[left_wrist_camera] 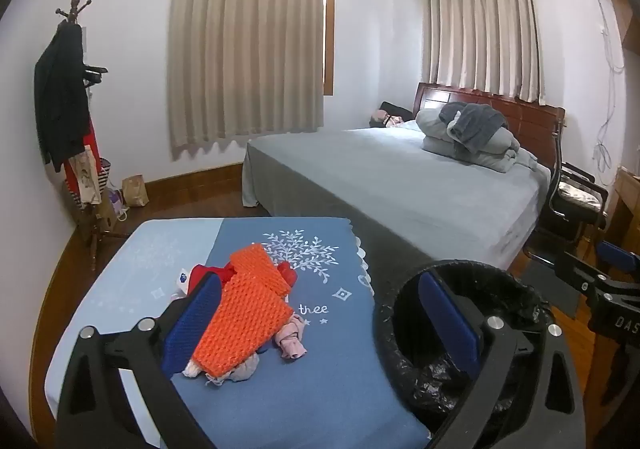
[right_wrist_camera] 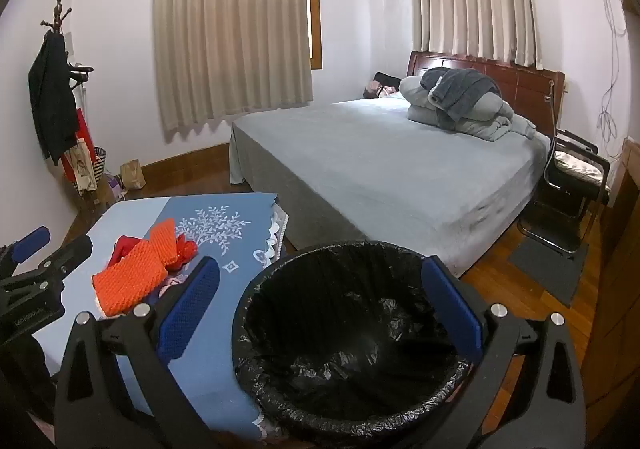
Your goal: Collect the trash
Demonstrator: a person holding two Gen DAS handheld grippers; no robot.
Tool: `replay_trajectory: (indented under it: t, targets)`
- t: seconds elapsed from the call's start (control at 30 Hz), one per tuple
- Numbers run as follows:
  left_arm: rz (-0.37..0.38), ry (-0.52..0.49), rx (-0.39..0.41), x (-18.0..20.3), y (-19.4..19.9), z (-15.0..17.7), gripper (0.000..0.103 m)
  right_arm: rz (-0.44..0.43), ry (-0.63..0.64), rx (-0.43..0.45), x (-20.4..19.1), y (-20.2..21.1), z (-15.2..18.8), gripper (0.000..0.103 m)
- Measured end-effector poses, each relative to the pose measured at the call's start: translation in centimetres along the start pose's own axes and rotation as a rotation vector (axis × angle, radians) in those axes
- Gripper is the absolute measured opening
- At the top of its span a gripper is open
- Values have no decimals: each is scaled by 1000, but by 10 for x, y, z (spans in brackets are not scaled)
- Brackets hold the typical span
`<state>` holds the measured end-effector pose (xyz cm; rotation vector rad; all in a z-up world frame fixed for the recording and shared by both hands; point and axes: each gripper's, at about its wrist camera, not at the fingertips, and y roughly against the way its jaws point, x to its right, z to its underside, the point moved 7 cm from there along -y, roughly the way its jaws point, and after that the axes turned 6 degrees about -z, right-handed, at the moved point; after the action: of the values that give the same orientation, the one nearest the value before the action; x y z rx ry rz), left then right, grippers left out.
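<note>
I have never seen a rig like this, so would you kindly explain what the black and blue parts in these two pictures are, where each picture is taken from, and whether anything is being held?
There is no robot here: a person carries a handheld two-finger gripper in each hand, and each one has a fisheye camera looking forward along its blue-padded fingers. One picture comes from the left gripper, the other from the right gripper. Each also catches the other at its edge.

Both stand open and hold nothing. In front is a low table under a blue cloth. On it lies a pile of trash: orange foam netting, something red and crumpled pinkish scraps. Beside the table stands a bin with a black liner, which looks empty. Behind are a bed and curtained windows.
</note>
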<state>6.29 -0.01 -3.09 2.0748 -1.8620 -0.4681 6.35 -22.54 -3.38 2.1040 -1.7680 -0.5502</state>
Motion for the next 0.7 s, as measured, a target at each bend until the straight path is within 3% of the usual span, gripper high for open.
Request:
replay_trajectory:
  t: [0.7]
  targets:
    - [-2,2,2,1,1,-1,97,1,1,1,0,1,0,98]
